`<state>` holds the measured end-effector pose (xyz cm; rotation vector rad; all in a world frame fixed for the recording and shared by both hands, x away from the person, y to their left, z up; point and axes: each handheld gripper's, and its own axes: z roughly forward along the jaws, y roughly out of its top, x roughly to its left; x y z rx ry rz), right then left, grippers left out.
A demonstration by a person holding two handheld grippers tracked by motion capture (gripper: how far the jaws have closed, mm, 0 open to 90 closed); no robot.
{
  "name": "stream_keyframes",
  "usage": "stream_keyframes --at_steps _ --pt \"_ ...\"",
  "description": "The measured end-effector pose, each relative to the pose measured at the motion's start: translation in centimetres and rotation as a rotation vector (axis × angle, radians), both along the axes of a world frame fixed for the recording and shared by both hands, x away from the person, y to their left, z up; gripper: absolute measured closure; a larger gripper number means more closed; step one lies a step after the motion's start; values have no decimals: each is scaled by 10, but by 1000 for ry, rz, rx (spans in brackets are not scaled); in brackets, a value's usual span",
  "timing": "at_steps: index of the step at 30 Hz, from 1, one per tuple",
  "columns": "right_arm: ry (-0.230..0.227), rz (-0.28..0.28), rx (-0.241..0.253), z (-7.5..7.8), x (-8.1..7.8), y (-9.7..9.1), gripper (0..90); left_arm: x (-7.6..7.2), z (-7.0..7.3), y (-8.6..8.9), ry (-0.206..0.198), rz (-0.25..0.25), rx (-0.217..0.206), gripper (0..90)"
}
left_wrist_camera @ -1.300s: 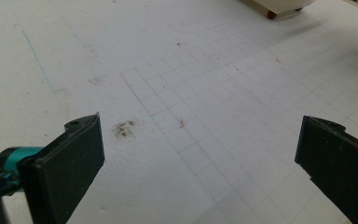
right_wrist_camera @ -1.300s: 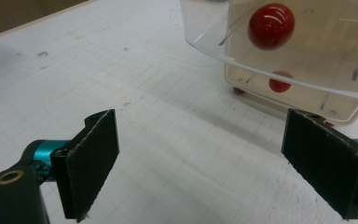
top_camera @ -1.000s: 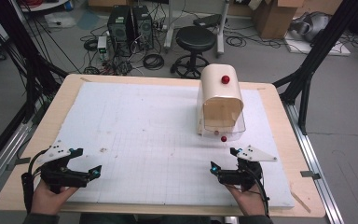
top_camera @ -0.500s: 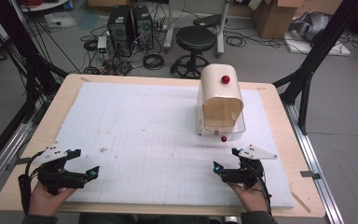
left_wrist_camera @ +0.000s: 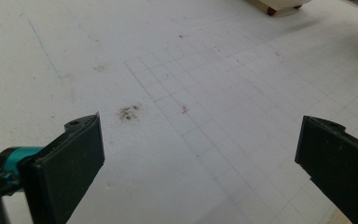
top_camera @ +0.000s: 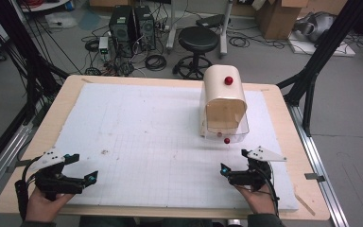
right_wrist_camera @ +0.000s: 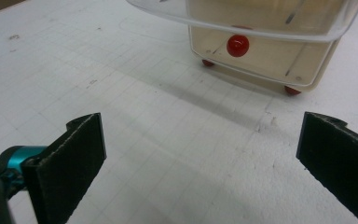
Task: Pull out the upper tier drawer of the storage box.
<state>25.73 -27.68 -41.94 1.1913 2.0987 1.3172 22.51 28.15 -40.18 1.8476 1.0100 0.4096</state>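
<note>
1. The bread box (top_camera: 223, 101) stands at the far right of the white mat (top_camera: 137, 137), its clear front door (right_wrist_camera: 261, 28) and red knob (right_wrist_camera: 238, 45) turned toward you, ready for a frontal reach.
2. Your right gripper (top_camera: 230, 171) rests near, just in front of that door. Its jaws have just been opening and stand released, nothing between them.
3. Your left gripper (top_camera: 82, 172) waits at the near left, well apart, jaws released and empty over bare mat.

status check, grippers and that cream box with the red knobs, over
Left gripper open, empty. Right gripper open, empty, jaws just widened. Cream box ahead of right gripper, untouched. Nothing between them.
</note>
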Motion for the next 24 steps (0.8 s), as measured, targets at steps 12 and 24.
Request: stream_keyframes --at_steps 12,24 --pt "-14 -8 10 5 -12 -10 2 -5 -6 5 5 13 12 17" --pt "-18 -10 17 5 -18 -16 2 -6 -11 6 18 12 15 17"
